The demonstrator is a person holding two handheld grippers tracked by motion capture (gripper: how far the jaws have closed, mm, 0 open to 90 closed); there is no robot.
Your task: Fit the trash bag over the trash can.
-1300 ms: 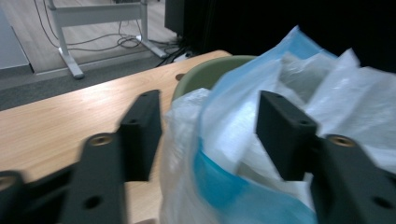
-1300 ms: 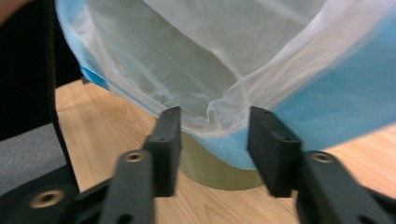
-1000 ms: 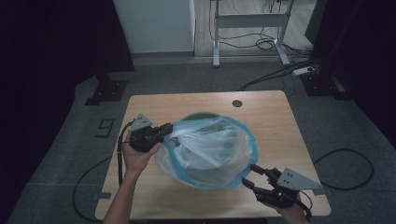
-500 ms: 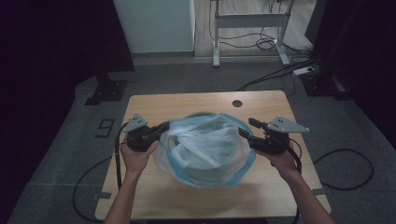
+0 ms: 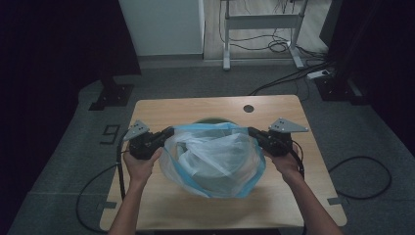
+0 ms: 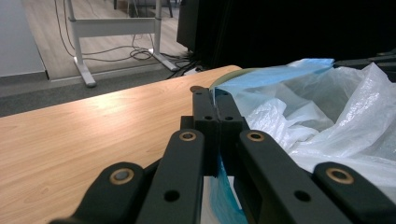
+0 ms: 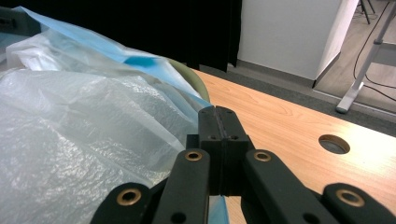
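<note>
A translucent white plastic bag [image 5: 215, 156] with a blue rim lies over a green round container [image 5: 205, 120] on the wooden table [image 5: 195, 105]. My left gripper [image 5: 169, 132] is shut on the bag's left rim, and in the left gripper view the blue edge [image 6: 223, 184] runs between the closed jaws of the gripper [image 6: 215, 95]. My right gripper [image 5: 252, 131] has just closed on the bag's right rim. In the right gripper view the blue film [image 7: 217, 207] passes under that gripper's [image 7: 218, 112] shut jaws. The bag's mouth is stretched between the two grippers.
A round cable hole [image 5: 248, 108] sits near the table's far edge. Bare wood lies in front of the bag. Beyond the table are a white desk frame [image 5: 259, 22], floor cables [image 5: 293, 73] and dark curtains on both sides.
My right gripper swung from the table's front right corner up to the bag's right rim and shut there. The bag's mouth is now pulled wider. The left gripper stayed put.
</note>
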